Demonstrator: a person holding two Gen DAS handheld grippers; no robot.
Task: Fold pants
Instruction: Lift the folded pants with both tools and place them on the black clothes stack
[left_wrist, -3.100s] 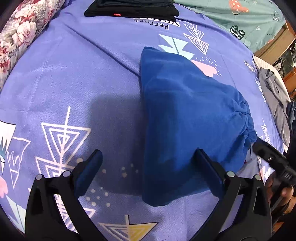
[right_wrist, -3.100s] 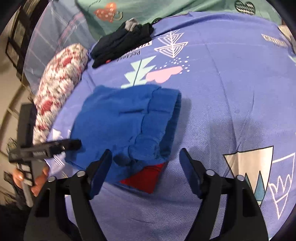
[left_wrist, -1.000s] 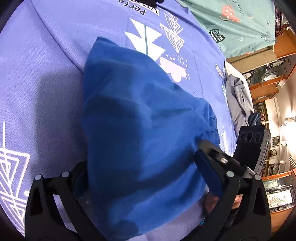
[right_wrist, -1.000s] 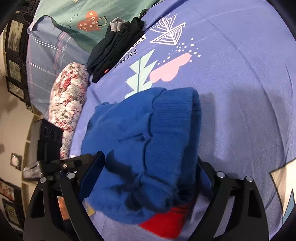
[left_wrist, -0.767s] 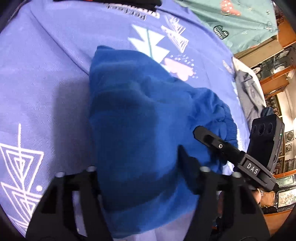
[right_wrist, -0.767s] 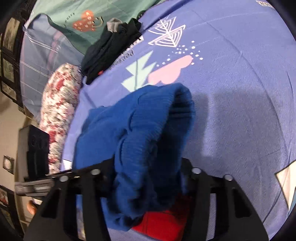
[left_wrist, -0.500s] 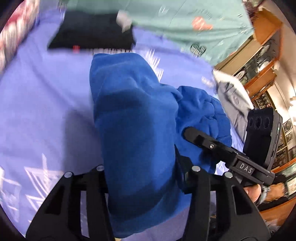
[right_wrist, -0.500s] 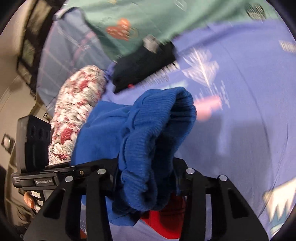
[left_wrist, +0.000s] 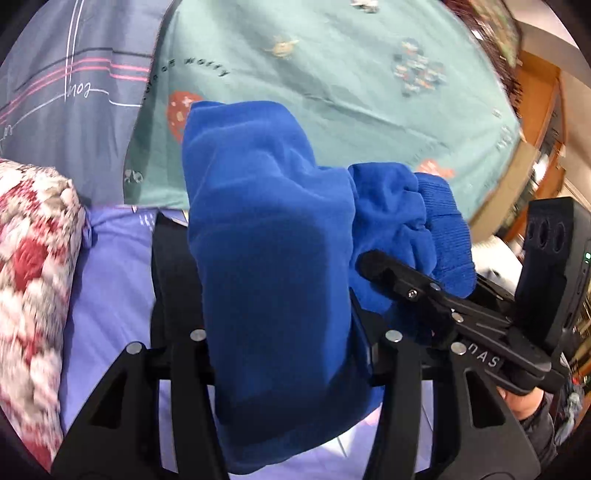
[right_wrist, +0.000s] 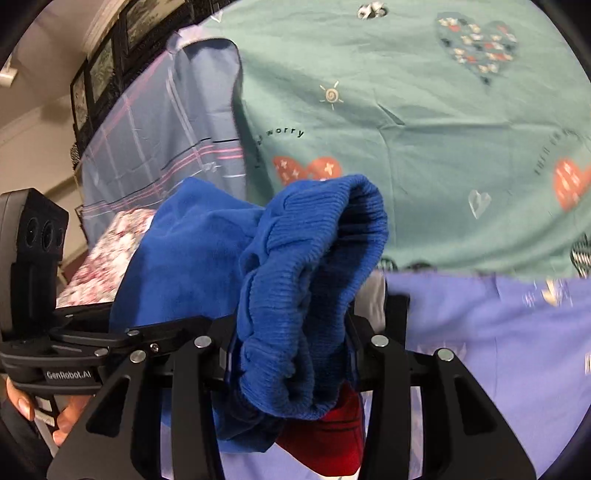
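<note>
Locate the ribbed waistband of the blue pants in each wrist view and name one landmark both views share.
Left wrist view: the ribbed waistband sits right of centre, beyond the right gripper.
Right wrist view: the waistband fills the centre, bunched between the right gripper's fingers.
Shared landmark: the teal sheet with red hearts hanging behind.
</note>
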